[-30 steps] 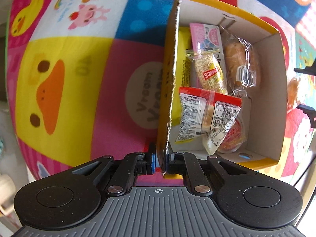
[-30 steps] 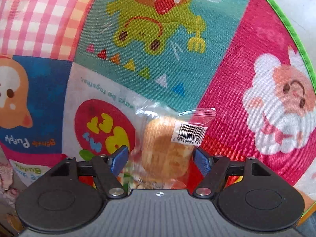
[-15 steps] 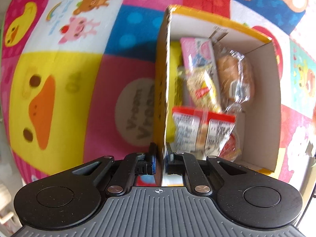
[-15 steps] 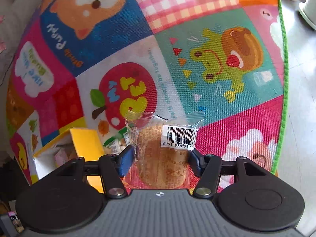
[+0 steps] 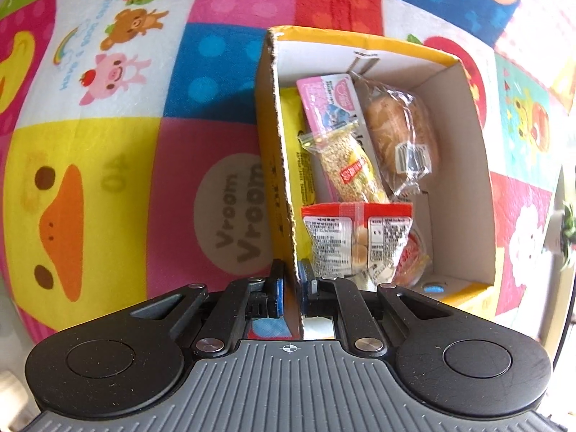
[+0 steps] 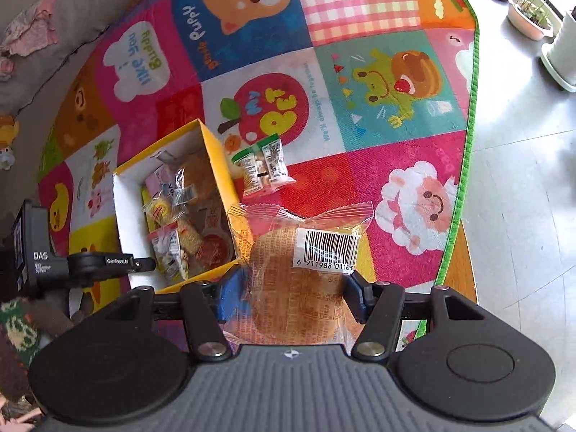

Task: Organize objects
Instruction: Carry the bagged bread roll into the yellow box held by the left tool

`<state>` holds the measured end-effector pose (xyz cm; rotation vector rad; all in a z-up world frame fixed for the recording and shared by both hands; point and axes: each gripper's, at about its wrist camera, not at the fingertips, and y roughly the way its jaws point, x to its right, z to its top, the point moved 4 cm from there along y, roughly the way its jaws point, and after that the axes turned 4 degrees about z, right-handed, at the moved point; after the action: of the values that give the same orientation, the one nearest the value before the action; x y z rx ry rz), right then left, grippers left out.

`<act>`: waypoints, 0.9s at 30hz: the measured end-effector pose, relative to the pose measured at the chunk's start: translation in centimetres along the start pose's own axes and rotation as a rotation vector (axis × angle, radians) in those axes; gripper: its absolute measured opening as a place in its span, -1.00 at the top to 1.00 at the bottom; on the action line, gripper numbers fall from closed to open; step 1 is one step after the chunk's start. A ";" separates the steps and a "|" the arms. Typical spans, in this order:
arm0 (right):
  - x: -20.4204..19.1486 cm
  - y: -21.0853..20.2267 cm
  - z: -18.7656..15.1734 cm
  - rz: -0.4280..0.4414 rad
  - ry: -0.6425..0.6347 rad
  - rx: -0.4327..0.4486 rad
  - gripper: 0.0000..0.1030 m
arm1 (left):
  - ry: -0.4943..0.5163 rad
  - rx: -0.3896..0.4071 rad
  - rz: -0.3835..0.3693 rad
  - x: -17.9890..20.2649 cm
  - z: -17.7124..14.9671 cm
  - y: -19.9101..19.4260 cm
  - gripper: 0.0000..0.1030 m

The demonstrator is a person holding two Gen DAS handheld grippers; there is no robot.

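Note:
A yellow cardboard box [image 5: 464,165] stands on the play mat and holds several snack packets, among them a wrapped bun [image 5: 399,136], a cereal bar [image 5: 351,169] and a red-topped packet [image 5: 354,237]. My left gripper [image 5: 291,284] is shut on the box's left wall. My right gripper [image 6: 288,288] is shut on a wrapped bun with a barcode [image 6: 298,280], held above the mat just right of the box [image 6: 216,154]. A green-edged snack packet [image 6: 262,167] lies on the mat beside the box.
The cartoon play mat [image 6: 360,72] has a green edge [image 6: 464,165] at the right, with tiled floor and plant pots [image 6: 529,18] beyond. A grey sofa with pink cloth [image 6: 32,32] is at the far left.
My right gripper has lifted the wrapped bun off the mat and risen high, swinging toward the box. My left gripper keeps its hold on the box wall, and has pulled back slightly.

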<state>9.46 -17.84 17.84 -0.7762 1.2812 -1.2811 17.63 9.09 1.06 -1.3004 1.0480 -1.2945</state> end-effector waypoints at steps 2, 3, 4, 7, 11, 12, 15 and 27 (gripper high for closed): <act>-1.3 -0.9 -1.3 -0.011 -0.026 0.021 -0.13 | 0.033 0.005 -0.001 0.1 0.2 0.1 0.81; -1.8 -1.2 -1.8 -0.016 -0.038 0.028 -0.13 | 0.045 0.004 0.001 0.2 0.3 0.2 0.81; -2.4 -1.5 -2.5 -0.023 -0.054 0.034 -0.13 | 0.058 0.001 0.005 0.5 0.4 0.3 0.81; -3.6 -2.4 -4.3 -0.053 -0.092 0.044 -0.13 | 0.088 0.031 0.002 0.9 1.1 0.2 0.81; -4.7 -2.9 -6.4 -0.072 -0.114 0.042 -0.13 | 0.082 0.083 -0.022 0.7 1.8 -0.3 0.81; -4.9 -2.9 -6.9 -0.073 -0.114 0.036 -0.13 | 0.083 0.090 -0.027 0.6 1.9 -0.3 0.81; -5.6 -2.8 -8.1 -0.076 -0.123 0.020 -0.13 | 0.088 0.103 -0.042 0.4 2.2 0.0 0.81; -9.9 -4.5 -8.1 -0.021 -0.187 0.047 -0.13 | 0.111 0.111 -0.029 0.2 0.7 -0.8 0.80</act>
<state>2.36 -7.46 22.97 -0.8564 1.0919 -1.2205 18.29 9.00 1.91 -1.1755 1.0215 -1.4397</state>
